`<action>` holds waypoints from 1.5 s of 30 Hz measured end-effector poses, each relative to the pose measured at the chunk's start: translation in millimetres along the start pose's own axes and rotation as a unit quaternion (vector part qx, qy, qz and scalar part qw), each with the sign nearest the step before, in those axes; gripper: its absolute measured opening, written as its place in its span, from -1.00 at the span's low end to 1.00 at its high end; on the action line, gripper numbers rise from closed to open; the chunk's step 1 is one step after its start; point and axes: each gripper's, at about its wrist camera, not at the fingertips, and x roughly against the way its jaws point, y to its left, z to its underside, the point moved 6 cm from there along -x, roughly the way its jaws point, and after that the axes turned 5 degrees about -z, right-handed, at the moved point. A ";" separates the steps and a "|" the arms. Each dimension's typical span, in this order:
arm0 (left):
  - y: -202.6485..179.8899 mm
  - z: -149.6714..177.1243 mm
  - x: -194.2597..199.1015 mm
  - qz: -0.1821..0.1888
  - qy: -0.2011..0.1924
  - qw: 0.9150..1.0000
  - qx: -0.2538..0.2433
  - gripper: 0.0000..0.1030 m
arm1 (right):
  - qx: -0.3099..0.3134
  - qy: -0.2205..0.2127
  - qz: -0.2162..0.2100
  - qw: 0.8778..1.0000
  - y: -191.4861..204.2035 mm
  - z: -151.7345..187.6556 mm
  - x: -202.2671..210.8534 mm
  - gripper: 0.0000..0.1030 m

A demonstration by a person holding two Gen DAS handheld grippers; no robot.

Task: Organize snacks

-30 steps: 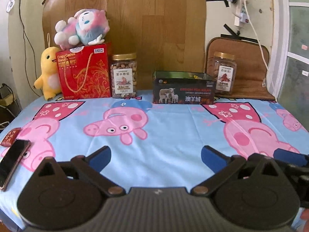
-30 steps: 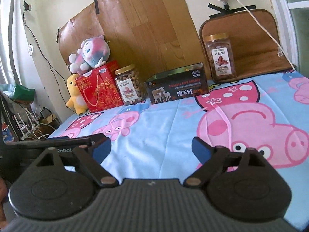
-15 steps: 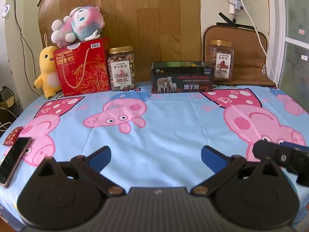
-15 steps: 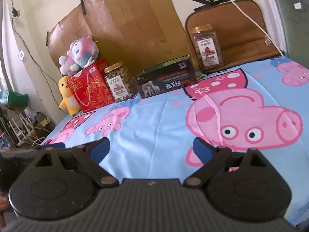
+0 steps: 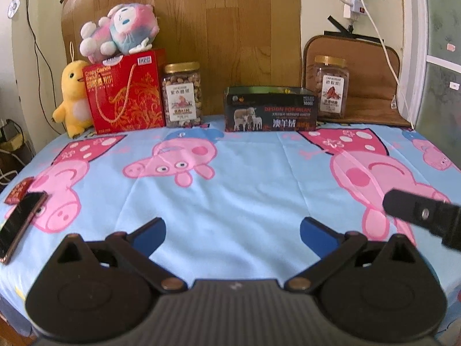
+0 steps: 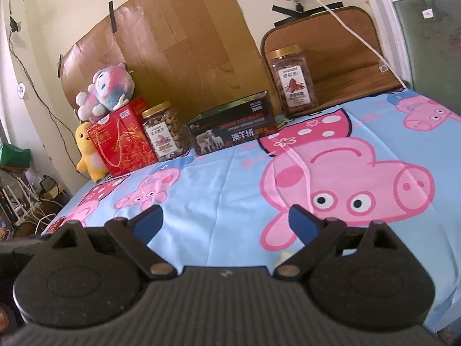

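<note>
At the table's back stand a red gift box (image 5: 125, 92) (image 6: 122, 138), a nut jar with a gold lid (image 5: 182, 95) (image 6: 165, 134), an open dark tin box (image 5: 270, 109) (image 6: 233, 128) and a second nut jar (image 5: 331, 86) (image 6: 292, 82). My left gripper (image 5: 232, 230) is open and empty over the near edge. My right gripper (image 6: 226, 220) is open and empty, and part of it (image 5: 420, 214) shows at the right in the left wrist view.
A pink-blue plush (image 5: 121, 33) lies on the red box, a yellow plush (image 5: 72, 95) beside it. A phone (image 5: 18, 222) and a small red packet (image 5: 18, 190) lie at the left edge. A blue cartoon-pig cloth (image 5: 245, 178) covers the table.
Both grippers have risen and moved forward over the table. The right gripper has come further into the left wrist view. Both stay open.
</note>
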 end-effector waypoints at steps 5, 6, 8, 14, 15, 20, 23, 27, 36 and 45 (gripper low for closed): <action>3.4 10.2 0.8 -0.008 0.014 1.000 0.013 1.00 | 0.003 -0.013 0.011 1.000 -0.9 -1.7 4.1 0.87; 3.8 12.3 1.7 -0.009 0.016 1.000 0.016 1.00 | 0.003 -0.016 0.012 1.000 -1.1 -2.3 4.7 0.88; 4.6 15.4 3.1 -0.004 0.020 1.000 0.019 1.00 | 0.006 -0.019 0.014 1.000 -1.3 -3.1 5.4 0.89; 3.4 20.8 3.5 0.006 0.028 0.999 0.013 1.00 | 0.008 -0.024 0.018 1.000 -1.7 -2.4 6.9 0.91; 3.1 21.5 3.5 0.007 0.030 0.999 0.014 1.00 | 0.008 -0.024 0.018 1.000 -1.6 -2.1 7.0 0.91; 2.8 22.2 3.7 0.004 0.028 1.000 0.013 1.00 | 0.014 -0.026 0.019 0.999 -0.5 -2.0 7.7 0.91; 1.9 22.6 3.6 0.003 0.029 1.000 0.011 1.00 | 0.018 -0.025 0.019 0.999 0.1 -1.4 7.3 0.91; 2.6 22.3 3.6 -0.002 0.025 1.000 0.010 1.00 | 0.017 -0.023 0.019 0.999 0.4 0.1 6.6 0.91; 3.8 21.7 2.6 -0.006 0.023 1.000 0.010 1.00 | 0.018 -0.021 0.019 0.999 1.5 1.3 6.2 0.91; 3.7 22.0 2.2 -0.006 0.025 1.000 0.009 1.00 | 0.018 -0.019 0.018 0.999 1.9 1.9 5.9 0.91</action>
